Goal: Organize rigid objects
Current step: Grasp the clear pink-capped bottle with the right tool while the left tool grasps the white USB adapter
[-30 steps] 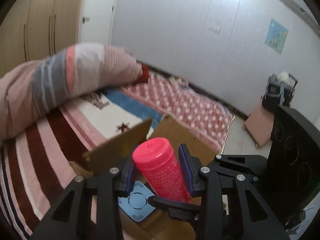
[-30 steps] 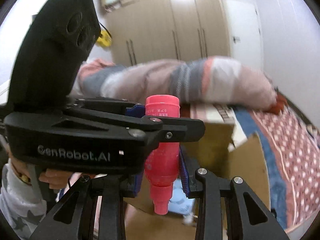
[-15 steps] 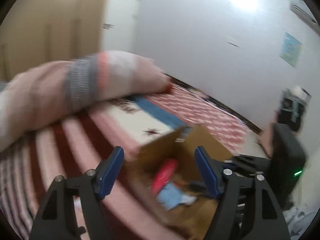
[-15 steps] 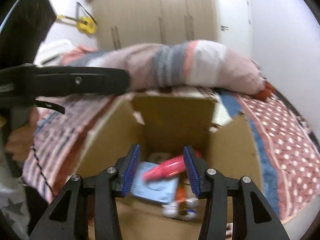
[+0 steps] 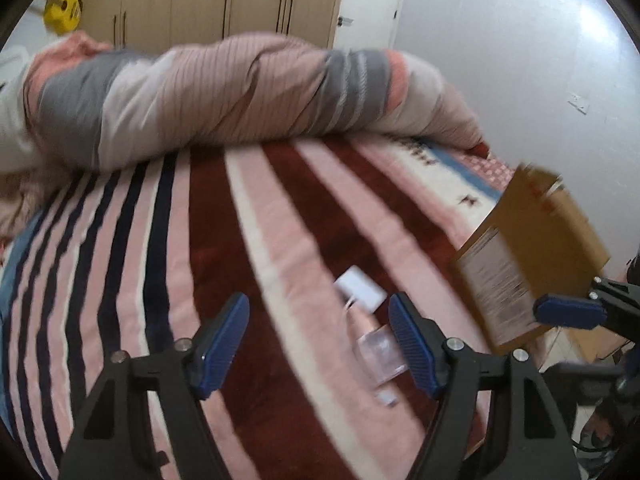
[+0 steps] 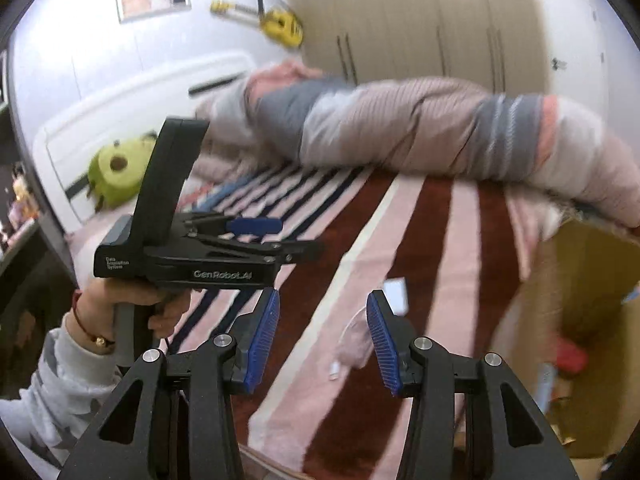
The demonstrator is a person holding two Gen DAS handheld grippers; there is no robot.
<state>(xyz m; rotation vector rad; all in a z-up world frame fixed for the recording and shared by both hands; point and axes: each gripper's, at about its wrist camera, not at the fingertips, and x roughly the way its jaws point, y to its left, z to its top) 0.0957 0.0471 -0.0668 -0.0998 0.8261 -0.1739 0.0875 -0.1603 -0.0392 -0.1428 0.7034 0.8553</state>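
Left gripper (image 5: 320,344) and right gripper (image 6: 322,336) are shown above the striped blanket (image 5: 240,260), blue pads parted and nothing between them; both pairs of jaws have just been opening. A white adapter (image 5: 362,288) and a clear plastic piece (image 5: 380,354) are seen on the blanket, just beyond the fingertips. The pink bottle (image 6: 570,354) is seen inside the cardboard box (image 6: 560,300), off to the right.
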